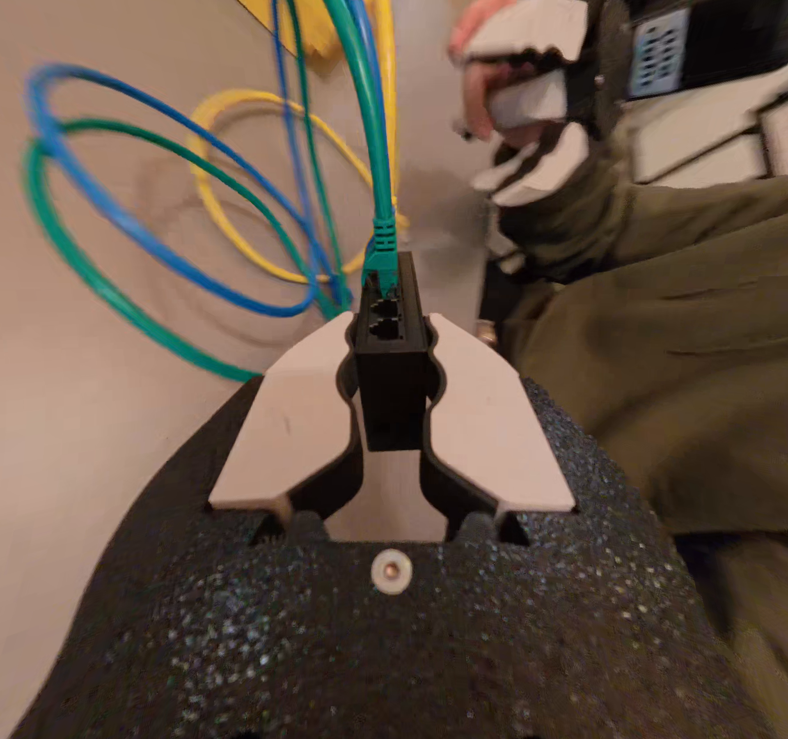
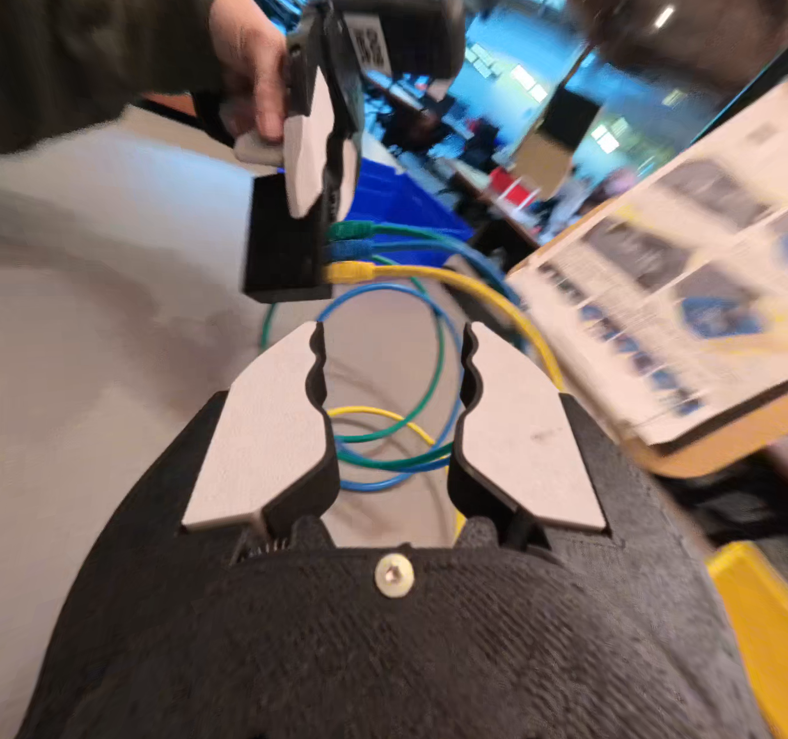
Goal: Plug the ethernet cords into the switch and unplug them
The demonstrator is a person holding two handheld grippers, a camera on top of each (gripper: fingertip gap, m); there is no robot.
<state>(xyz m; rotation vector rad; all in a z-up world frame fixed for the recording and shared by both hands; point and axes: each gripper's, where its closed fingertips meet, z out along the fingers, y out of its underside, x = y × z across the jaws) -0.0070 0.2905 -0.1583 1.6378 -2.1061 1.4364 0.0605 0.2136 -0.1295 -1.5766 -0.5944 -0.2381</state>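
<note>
Here the switch (image 1: 390,360) is clamped by the left gripper (image 1: 390,322), three cords plugged in. The right gripper (image 2: 394,330) is held wide apart, empty. Unplugging is judged next: the yellow plug (image 2: 347,271) must be pinched.

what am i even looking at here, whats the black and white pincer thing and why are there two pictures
Each pincer is a handheld claw that a person squeezes, with a camera looking out along its two fingers. So there are two pictures, one per hand.

The left claw is clamped on a small black network switch, held up above a pale table. The right claw is open and holds nothing.

In the right view, three cords are plugged into the switch: a green cord, a blue cord and a yellow cord. Their slack lies in loops on the table. The left view shows two empty ports nearest the camera.
</note>
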